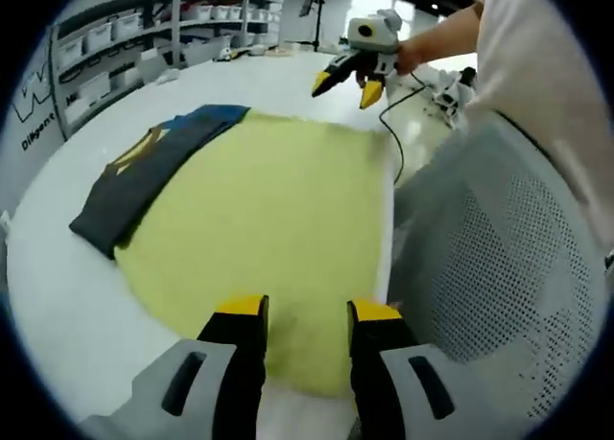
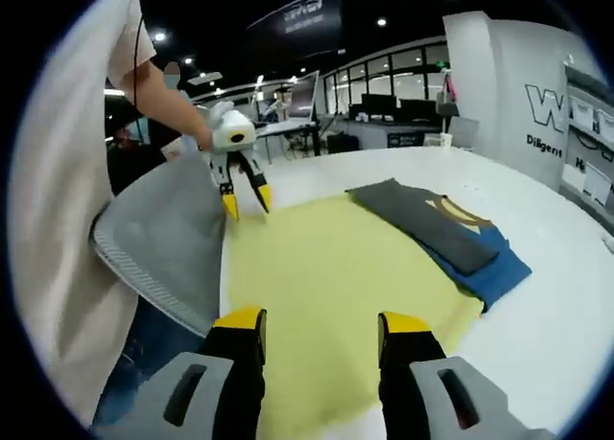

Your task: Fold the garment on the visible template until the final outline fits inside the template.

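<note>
My 2 claws, left gripper (image 1: 305, 315) and right gripper (image 2: 320, 327), hang released. The dark grey-and-blue folded garment (image 2: 443, 229) overhangs the yellow round template mat's (image 2: 326, 267) far edge; repositioning remains.

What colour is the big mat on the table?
Pale yellow mat, best seen in the left gripper view.

I'm seeing matt yellow template (image 1: 278, 220) sheeting lying smooth on a glossy white desk (image 1: 58, 296); the folded garment (image 1: 144, 176) is looking like soft cloth.
</note>
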`<state>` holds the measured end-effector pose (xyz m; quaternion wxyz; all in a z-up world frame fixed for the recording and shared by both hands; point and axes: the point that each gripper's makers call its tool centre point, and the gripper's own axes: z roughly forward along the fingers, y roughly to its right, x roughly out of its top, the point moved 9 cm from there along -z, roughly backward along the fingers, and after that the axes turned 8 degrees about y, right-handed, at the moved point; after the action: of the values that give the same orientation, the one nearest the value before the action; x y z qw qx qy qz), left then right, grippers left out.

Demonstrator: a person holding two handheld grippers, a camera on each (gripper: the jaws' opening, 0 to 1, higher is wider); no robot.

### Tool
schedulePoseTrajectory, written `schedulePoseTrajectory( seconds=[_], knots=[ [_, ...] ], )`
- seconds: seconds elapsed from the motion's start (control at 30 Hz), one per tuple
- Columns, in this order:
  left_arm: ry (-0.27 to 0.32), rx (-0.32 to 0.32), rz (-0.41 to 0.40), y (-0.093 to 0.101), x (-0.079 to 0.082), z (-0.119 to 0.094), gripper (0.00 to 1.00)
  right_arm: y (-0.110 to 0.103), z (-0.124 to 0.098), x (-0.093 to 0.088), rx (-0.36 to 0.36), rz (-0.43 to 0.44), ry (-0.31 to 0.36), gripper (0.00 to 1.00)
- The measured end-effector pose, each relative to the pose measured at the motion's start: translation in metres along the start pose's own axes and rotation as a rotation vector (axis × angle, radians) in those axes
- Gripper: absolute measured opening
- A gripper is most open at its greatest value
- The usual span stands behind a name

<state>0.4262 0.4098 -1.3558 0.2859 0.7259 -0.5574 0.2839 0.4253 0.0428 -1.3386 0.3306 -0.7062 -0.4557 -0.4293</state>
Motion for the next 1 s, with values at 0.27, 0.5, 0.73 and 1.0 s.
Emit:
schedulePoseTrajectory(
  seconds=[0.27, 0.5, 0.73, 1.0],
  knots=[
    [-0.079, -0.025, 0.079, 0.009, -0.017, -0.005, 0.28, -0.019, -0.008, -0.028, 0.029, -0.023, -0.075, 0.32],
    [-0.106, -0.021, 0.135, 0.006, -0.027, -0.009, 0.25, -0.024, -0.009, -0.036, 0.029, -0.044, -0.109, 0.28],
    [-0.127, -0.019, 0.142, 0.006, -0.027, -0.014, 0.22, -0.026, -0.012, -0.041, 0.047, -0.078, -0.145, 0.25],
    [-0.129, -0.023, 0.131, 0.004, -0.029, -0.015, 0.15, -0.026, -0.017, -0.047, 0.059, -0.11, -0.17, 0.2]
  ],
)
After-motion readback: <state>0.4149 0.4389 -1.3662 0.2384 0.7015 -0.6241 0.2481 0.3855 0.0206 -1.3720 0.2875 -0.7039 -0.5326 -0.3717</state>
